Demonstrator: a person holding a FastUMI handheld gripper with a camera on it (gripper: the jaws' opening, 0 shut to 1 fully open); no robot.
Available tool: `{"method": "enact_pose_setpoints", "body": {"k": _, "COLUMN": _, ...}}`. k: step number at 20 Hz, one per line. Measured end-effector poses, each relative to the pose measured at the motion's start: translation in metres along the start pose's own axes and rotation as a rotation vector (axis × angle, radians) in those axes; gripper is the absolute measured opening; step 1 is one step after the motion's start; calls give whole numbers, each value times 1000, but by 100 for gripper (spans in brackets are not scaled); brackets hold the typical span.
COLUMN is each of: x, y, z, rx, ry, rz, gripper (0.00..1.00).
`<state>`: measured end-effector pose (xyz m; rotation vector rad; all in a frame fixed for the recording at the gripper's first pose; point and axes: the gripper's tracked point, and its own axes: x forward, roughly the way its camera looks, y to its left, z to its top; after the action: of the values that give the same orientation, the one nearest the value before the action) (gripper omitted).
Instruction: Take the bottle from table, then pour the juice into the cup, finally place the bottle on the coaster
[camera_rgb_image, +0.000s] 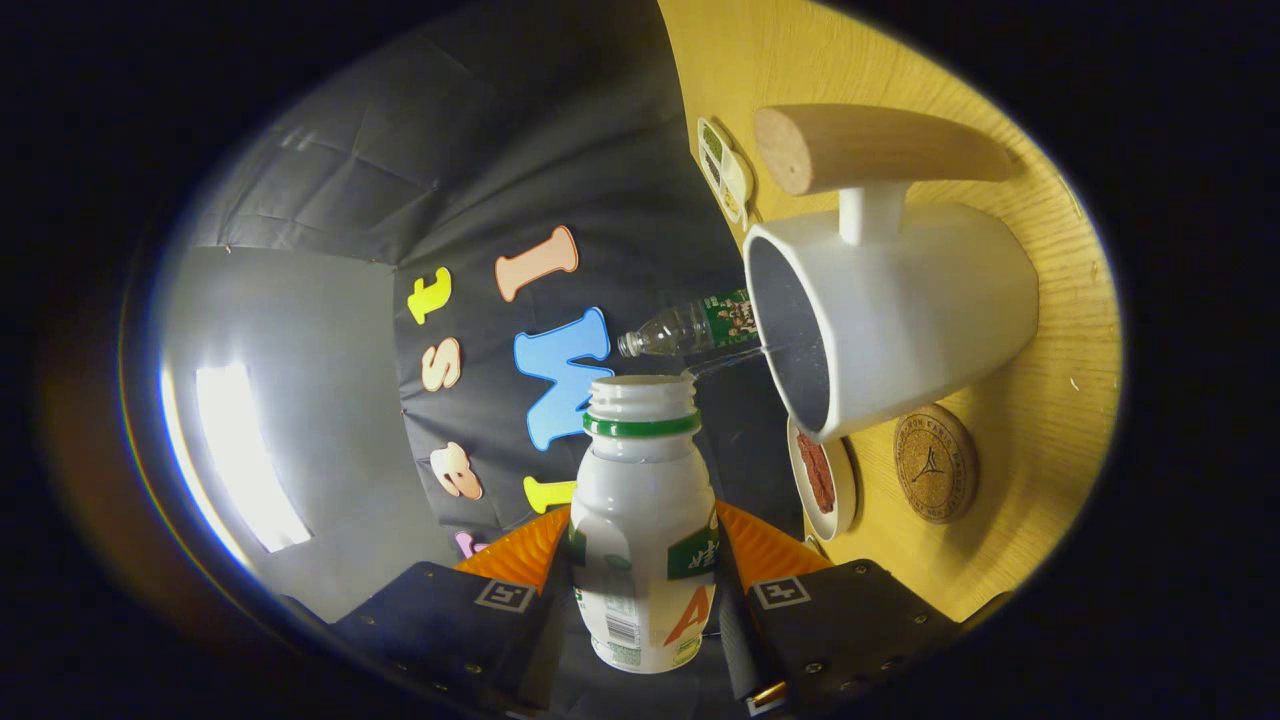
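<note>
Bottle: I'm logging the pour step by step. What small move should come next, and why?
Probably hold the tilt steady. The claw grips the white bottle with its open mouth tipped toward the white cup, and a thin stream appears to reach the cup. The cork coaster waits beside it.

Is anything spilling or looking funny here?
Nothing looks spilled. The claw grips the white bottle, tipped so its open mouth points toward the white cup on the wooden table. A clear plastic bottle sits beyond the cup.
</note>
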<state>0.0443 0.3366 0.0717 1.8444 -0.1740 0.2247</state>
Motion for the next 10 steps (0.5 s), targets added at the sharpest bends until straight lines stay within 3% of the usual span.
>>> {"method": "enact_pose_setpoints", "body": {"k": 10, "x": 4, "y": -5, "z": -3, "rx": 56, "ry": -23, "rz": -2, "gripper": 64}}
